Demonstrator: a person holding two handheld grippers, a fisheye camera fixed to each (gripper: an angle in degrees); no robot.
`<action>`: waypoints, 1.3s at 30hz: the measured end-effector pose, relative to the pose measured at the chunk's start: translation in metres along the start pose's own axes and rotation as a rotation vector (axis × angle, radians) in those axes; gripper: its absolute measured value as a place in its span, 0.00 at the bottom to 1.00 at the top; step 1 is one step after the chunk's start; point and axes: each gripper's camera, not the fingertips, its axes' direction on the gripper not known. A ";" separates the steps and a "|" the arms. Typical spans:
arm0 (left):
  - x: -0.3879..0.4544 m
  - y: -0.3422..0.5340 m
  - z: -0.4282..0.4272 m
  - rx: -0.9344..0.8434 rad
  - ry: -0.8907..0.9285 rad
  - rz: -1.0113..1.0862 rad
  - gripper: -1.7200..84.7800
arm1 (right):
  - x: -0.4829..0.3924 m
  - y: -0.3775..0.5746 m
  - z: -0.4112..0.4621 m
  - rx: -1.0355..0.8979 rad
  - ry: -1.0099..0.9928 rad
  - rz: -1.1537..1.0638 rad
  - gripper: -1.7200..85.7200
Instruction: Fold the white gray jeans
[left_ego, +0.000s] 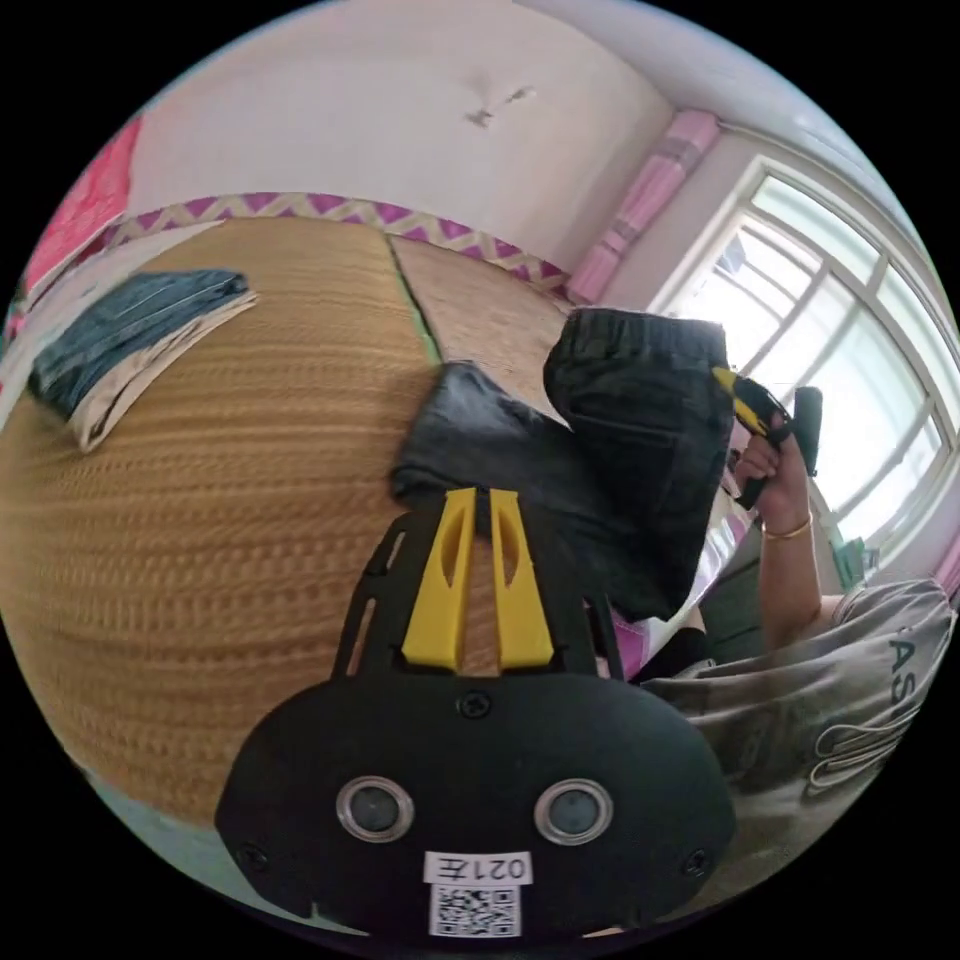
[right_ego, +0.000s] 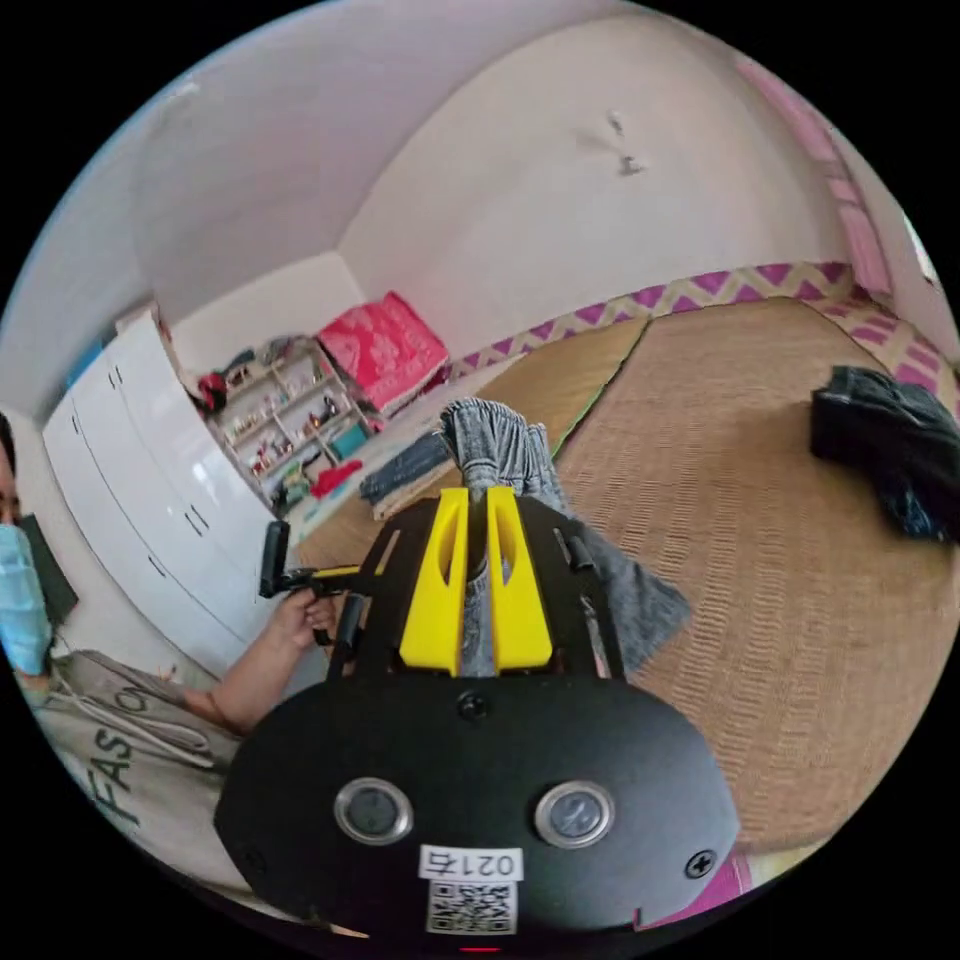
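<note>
My right gripper (right_ego: 478, 500) was clamped on the white gray jeans (right_ego: 505, 450), lifted above the woven mat (right_ego: 760, 600), my left gripper (left_ego: 480, 500) nearly together; that bunched fabric looked likely to slip free.

In the right gripper view, the jeans (right_ego: 500, 455) hang between the jaws of the right gripper (right_ego: 478, 500), draping onto the woven mat (right_ego: 760, 560) just beyond. A heap of clothes (right_ego: 890, 450) lies far right on the mat. Left of the gripper, beyond the left gripper (right_ego: 300, 578), stands a shelf (right_ego: 290, 415); folded clothes (right_ego: 405, 470) lie between.
</note>
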 end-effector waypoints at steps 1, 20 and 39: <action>0.006 -0.007 0.007 -0.012 0.010 0.019 0.07 | 0.025 0.030 -0.034 0.055 -0.006 0.051 0.05; -0.039 -0.135 0.109 -0.394 -0.067 -0.002 0.09 | 0.222 0.543 -0.047 0.339 -0.092 0.731 0.03; -0.068 -0.169 -0.140 0.128 0.024 0.003 0.02 | 0.222 0.352 0.066 0.330 -0.114 0.267 0.02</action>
